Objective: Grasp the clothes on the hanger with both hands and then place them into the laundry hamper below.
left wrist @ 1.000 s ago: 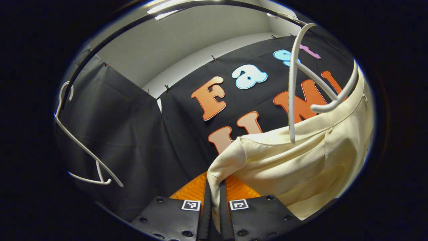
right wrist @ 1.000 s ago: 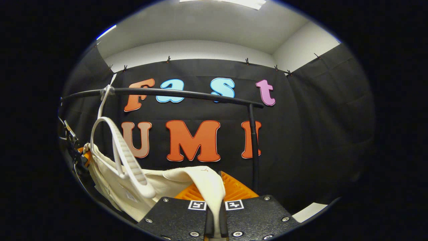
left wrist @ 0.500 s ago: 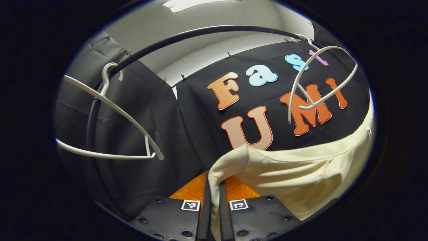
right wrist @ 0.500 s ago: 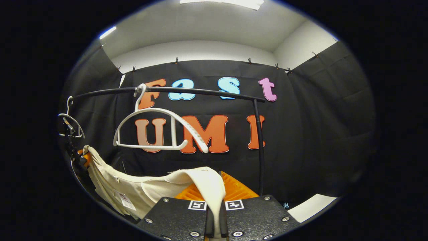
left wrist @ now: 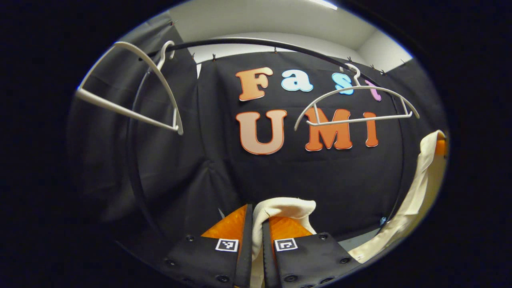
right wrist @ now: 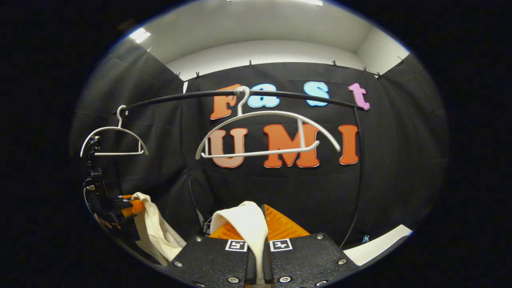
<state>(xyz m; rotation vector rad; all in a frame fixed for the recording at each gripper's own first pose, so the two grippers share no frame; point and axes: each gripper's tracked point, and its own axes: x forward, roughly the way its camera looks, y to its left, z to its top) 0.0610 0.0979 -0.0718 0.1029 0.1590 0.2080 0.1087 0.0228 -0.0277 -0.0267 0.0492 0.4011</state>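
A cream garment (left wrist: 280, 210) bulges out over my left gripper (left wrist: 256, 224), which is shut on a fold of it. Its other end (left wrist: 420, 188) hangs from the right gripper at the right edge of the left gripper view. In the right gripper view my right gripper (right wrist: 258, 232) is shut on another fold of the cream garment (right wrist: 244, 220), and the cloth droops to the left gripper (right wrist: 128, 206) at lower left. The white hanger (right wrist: 264, 134) hangs bare from the black rail (right wrist: 296, 95), above and behind the garment.
A second bare white hanger (left wrist: 132, 92) hangs at the rail's left end, also seen as the small hanger (right wrist: 114, 138) in the right gripper view. The rail's upright post (right wrist: 358, 176) stands to the right. A strip of pale floor (right wrist: 376, 244) shows at lower right.
The garment has come off the hanger and dropped with both grippers. The hanger has swung back to hang level on the rail. Both views now sit lower and farther from the rail.
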